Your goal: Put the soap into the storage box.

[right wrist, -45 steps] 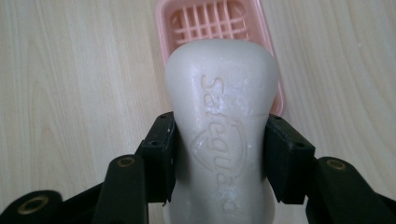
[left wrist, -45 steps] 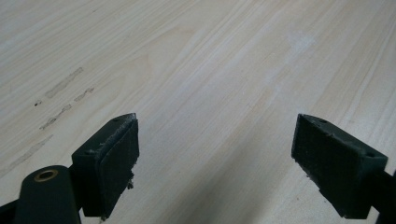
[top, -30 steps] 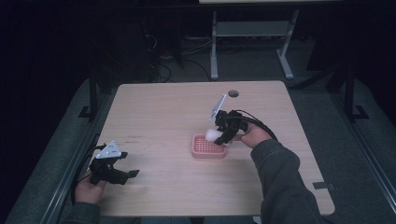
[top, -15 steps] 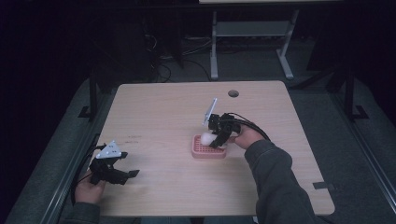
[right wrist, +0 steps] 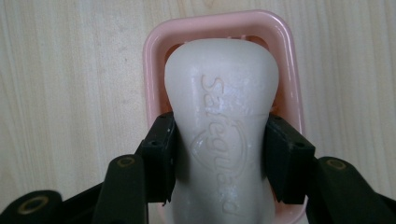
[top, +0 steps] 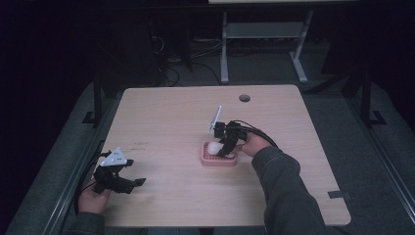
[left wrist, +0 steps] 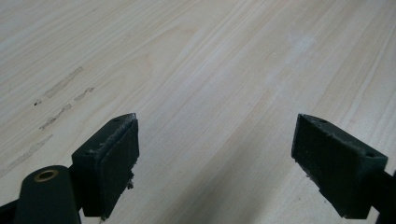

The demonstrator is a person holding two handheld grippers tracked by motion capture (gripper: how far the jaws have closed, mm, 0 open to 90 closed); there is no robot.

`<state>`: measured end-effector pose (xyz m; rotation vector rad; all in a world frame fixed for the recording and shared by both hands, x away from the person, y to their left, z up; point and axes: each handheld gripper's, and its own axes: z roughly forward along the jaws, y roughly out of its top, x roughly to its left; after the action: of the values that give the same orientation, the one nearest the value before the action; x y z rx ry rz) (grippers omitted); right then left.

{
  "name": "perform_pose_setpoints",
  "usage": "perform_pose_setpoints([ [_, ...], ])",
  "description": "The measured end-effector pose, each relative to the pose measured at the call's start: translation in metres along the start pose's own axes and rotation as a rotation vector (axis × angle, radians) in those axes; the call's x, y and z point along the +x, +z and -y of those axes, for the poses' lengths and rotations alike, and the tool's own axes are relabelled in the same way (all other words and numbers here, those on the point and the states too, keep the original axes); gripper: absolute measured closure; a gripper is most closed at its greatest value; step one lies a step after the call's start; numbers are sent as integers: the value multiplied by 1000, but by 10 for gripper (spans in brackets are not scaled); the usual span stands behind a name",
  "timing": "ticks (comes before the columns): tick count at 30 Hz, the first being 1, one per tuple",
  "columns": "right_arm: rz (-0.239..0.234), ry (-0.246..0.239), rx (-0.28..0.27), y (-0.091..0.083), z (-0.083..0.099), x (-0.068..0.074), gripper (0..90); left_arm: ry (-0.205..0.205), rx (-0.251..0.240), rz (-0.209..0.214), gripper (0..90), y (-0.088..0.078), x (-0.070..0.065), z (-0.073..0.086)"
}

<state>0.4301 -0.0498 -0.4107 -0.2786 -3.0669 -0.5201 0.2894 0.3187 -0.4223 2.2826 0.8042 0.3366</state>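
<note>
A white bar of soap (right wrist: 222,121) with raised lettering is clamped at its waist between the two black pads of my right gripper (right wrist: 219,156), which is shut on it. Directly below the bar lies a pink soap dish (right wrist: 154,60); whether the bar touches it I cannot tell. From above, the right gripper (top: 224,149) points down into the pink dish (top: 209,160) near the table's middle, with the soap (top: 214,147) white at its tip. At the table's front left my left gripper (top: 128,182) is open, and its pads (left wrist: 109,158) stand wide over bare wood.
The light wooden table (top: 161,112) has a round cable hole (top: 244,98) at its back edge. Faint scuff marks (left wrist: 60,100) lie on the wood ahead of the left gripper. A metal-legged stand (top: 264,44) sits on the dark floor beyond the table.
My right gripper has carried the soap leftward and down, from the dish's right edge to over the dish. The left gripper has stayed where it was.
</note>
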Motion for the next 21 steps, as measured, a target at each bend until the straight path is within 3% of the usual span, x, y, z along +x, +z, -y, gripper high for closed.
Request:
perform_pose_setpoints([
  [21, -14, -20, 22, 11, -7, 0, 490, 1, -2, 0, 149, 0, 0, 0],
])
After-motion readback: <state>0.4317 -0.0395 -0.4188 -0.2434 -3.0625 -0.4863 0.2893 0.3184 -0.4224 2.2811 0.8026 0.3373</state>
